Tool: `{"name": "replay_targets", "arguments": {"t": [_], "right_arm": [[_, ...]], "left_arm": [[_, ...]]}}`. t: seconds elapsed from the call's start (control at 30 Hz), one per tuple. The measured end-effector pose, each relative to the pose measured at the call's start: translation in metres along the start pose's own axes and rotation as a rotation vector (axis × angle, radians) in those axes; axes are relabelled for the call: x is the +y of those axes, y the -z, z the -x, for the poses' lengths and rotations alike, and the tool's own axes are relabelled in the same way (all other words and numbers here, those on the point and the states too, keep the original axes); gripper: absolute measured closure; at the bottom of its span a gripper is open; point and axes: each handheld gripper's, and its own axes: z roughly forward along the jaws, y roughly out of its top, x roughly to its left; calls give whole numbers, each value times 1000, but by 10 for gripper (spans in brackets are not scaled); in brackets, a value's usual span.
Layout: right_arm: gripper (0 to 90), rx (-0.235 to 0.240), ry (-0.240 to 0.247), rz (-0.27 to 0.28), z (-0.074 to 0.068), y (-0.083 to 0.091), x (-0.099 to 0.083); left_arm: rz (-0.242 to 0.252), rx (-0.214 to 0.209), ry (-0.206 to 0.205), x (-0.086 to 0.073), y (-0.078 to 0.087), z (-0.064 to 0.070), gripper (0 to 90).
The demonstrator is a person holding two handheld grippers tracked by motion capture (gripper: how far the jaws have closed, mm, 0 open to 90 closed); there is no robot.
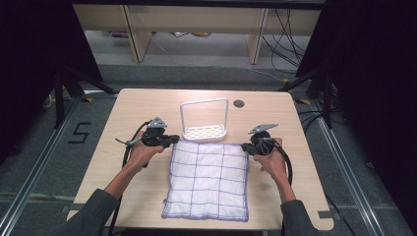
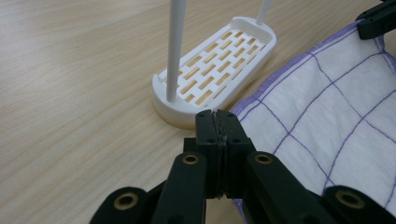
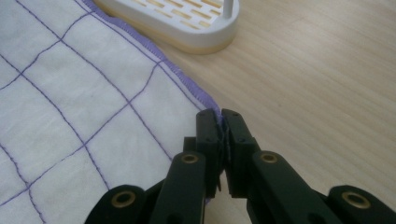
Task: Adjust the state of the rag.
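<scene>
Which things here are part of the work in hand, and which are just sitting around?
In the work:
- white cloth with purple grid
- left gripper, shut on its far left corner
- right gripper, shut on its far right corner

Just there:
- white slotted rack with hoop handle
- table

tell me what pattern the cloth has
White cloth with a purple grid of lines and a purple stitched edge, clearest in the right gripper view.

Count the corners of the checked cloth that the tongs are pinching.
2. The left tongs pinch the far left corner of the checked cloth, beside the white rack; the right tongs pinch the far right corner. Both near corners lie free.
</scene>
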Motion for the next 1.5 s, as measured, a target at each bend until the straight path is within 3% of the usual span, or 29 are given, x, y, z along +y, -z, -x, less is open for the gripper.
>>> {"name": "replay_targets", "arguments": {"t": [0.07,0.1,0.17,0.2,0.33,0.47,0.67,0.73,0.77,0.8,0.97,1.13,1.27,1.4,1.5], "right_arm": [[867,9,-12,-16,-1,3,3],[867,4,-9,8,-1,2,4],[867,-5,-9,3,0,6,9],[867,-8,13,21,1,6,12],[870,-14,27,11,0,16,22],[870,-26,55,34,-6,30,30],[870,-19,94,55,-14,47,26],[869,-21,103,65,-21,55,20],[870,-21,121,73,-24,58,17],[870,-20,147,86,-26,62,14],[870,-9,208,118,-44,80,-5],[869,23,204,120,-62,90,-30],[869,40,223,127,-69,92,-43],[869,60,211,122,-77,94,-58],[869,73,210,108,-84,92,-72]], "left_arm": [[3,1,2,0,1,0,880],[12,-3,2,2,3,-1,880],[21,3,-2,4,5,-1,880],[27,2,-1,5,7,-1,880],[48,4,-9,9,11,-1,880],[78,-6,-28,13,24,2,880],[104,-30,-61,12,42,13,880],[110,-50,-82,8,52,22,879],[131,-70,-114,6,55,24,879],[112,-64,-102,3,59,28,880],[117,-101,-150,-15,81,47,879],[113,-119,-161,-32,92,56,879],[109,-146,-168,-50,99,66,879],[87,-181,-158,-67,102,75,878],[54,-199,-176,-81,100,84,877]]}}
